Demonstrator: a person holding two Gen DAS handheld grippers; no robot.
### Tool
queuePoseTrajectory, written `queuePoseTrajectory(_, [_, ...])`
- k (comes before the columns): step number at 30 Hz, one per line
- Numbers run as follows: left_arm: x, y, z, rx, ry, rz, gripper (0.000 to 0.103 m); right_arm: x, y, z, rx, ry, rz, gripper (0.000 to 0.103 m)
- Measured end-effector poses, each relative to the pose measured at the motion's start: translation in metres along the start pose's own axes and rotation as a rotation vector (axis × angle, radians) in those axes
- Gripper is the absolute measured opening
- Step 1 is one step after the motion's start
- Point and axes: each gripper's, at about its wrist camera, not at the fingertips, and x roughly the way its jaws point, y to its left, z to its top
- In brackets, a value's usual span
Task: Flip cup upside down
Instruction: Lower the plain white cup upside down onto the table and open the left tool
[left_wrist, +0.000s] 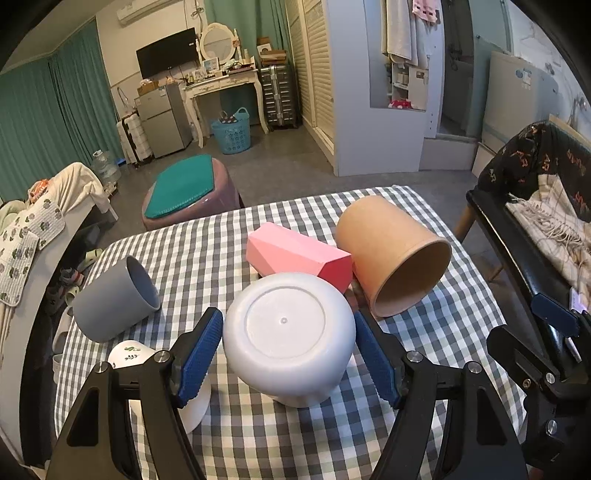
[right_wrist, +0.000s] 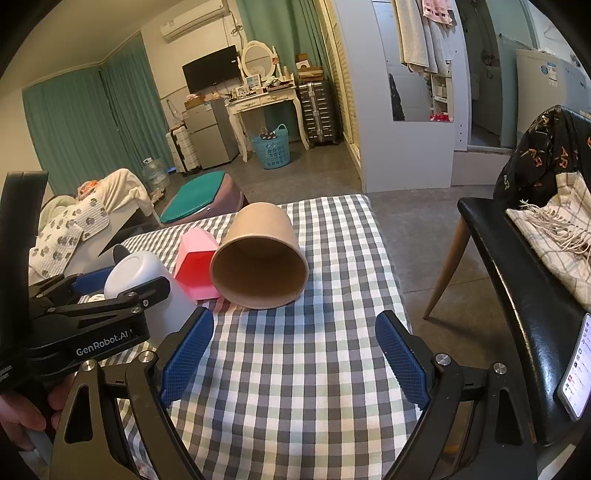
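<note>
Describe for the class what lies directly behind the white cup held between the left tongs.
Behind the white cup lies a pink faceted box on its side, with a brown paper cup beside it. The white cup covers the box's lower near edge, so contact cannot be judged.

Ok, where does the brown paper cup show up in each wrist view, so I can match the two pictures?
Left wrist: the brown paper cup lies on its side right of centre, mouth toward the camera, just right of the pink box.
Right wrist: the cup lies centre frame, mouth toward the camera, beyond the open right tongs.
Shared landmark: the pink box touching the cup's left side on the checked tablecloth.
</note>
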Motion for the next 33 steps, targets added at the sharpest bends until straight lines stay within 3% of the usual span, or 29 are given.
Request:
queuePoseTrajectory(12, [-0.019,0.011,0.001,-0.037,-0.046,-0.038,0.076,-0.028,0.01,0.006,-0.007,-0.042,-0.021,0.089])
queuePoseTrajectory(22, [-0.078,0.032,-0.004,-0.094,-0.214,-0.074,0.08,-0.066,0.024,0.001,-0.026,-0.111,-0.024,0.09])
queuePoseTrajectory(33, [-0.152,0.055,-0.062,-0.132,-0.43,-0.083,0.091,-0.117,0.058,-0.025,-0.077,-0.231,-0.028,0.093])
